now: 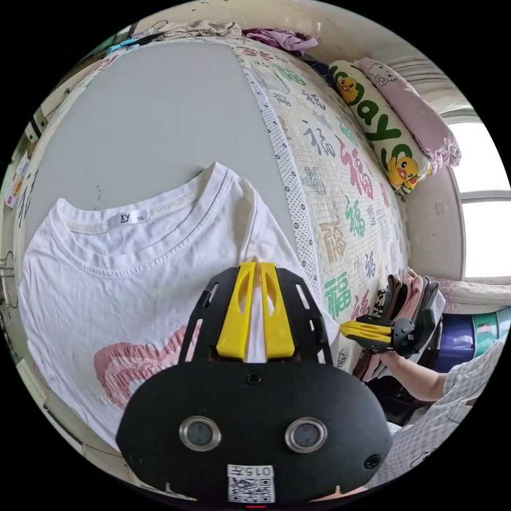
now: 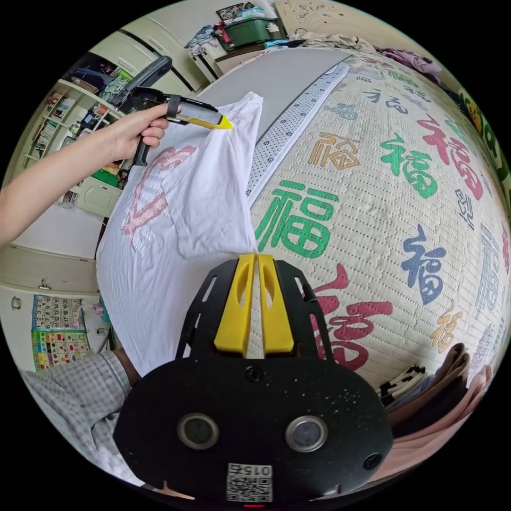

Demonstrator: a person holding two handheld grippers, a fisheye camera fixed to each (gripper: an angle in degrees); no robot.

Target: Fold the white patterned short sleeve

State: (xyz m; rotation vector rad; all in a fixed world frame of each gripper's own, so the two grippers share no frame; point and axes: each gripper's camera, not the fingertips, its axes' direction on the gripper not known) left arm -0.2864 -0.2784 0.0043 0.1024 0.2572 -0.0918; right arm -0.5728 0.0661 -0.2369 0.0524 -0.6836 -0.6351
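Left gripper jaws pinched narrow on the white T-shirt shoulder fabric. Right gripper jaws likewise clamp the shirt's lower edge over the patterned quilt.

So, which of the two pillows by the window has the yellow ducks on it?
The white pillow with big green letters; it lies nearer the mat. The pink pillow behind it carries a cartoon cat instead.

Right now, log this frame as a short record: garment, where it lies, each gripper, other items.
garment: white tee, pink print, collar visible
surface: grey sheet beside patterned mat
left gripper: shut on tee at shoulder seam
right gripper: shut on tee at its edge
other items: pillows, folded pile
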